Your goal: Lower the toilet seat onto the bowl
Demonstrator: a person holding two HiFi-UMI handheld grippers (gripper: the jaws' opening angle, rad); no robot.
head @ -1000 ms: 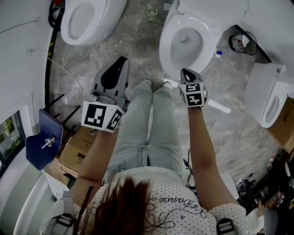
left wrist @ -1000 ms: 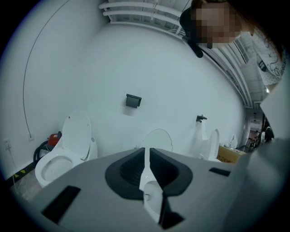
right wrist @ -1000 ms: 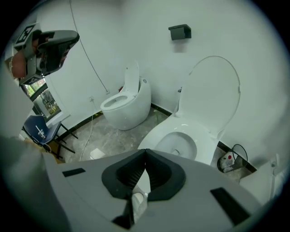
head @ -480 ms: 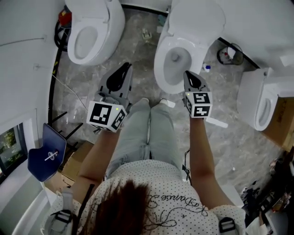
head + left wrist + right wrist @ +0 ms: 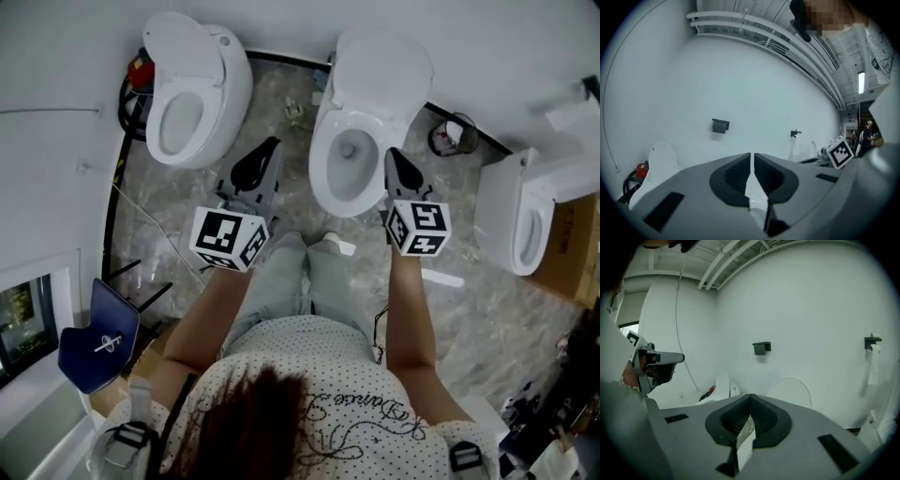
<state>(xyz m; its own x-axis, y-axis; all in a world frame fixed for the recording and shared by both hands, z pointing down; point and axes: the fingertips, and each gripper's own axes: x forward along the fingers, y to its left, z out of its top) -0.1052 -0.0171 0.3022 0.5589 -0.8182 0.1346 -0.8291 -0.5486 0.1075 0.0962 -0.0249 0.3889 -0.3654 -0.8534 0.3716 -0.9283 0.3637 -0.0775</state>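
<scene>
**Left hand-held gripper** (image 5: 265, 155): jaws drawn to a thin slit, nothing between them. It had risen over the last second and now pointed nearly level at the far wall.

**Right hand-held gripper** (image 5: 394, 159): jaws fully together, empty. It had been lifted further than the left and sat just right of the middle bowl, touching nothing.

**Middle toilet bowl** (image 5: 317, 159): directly ahead of the person, open and uncovered. It had shifted lower and fuller into the head view as the stance straightened.

**Toilet seat** (image 5: 790, 392): upright at the far side against the wall. The ring could not be told from the lid.

**Left toilet** (image 5: 225, 94) and **right toilet** (image 5: 502, 211): well apart from both tools.

**Assessment:** the lift probably brought the tools towards the height of the seat's top edge. Lowering had not yet begun.
</scene>
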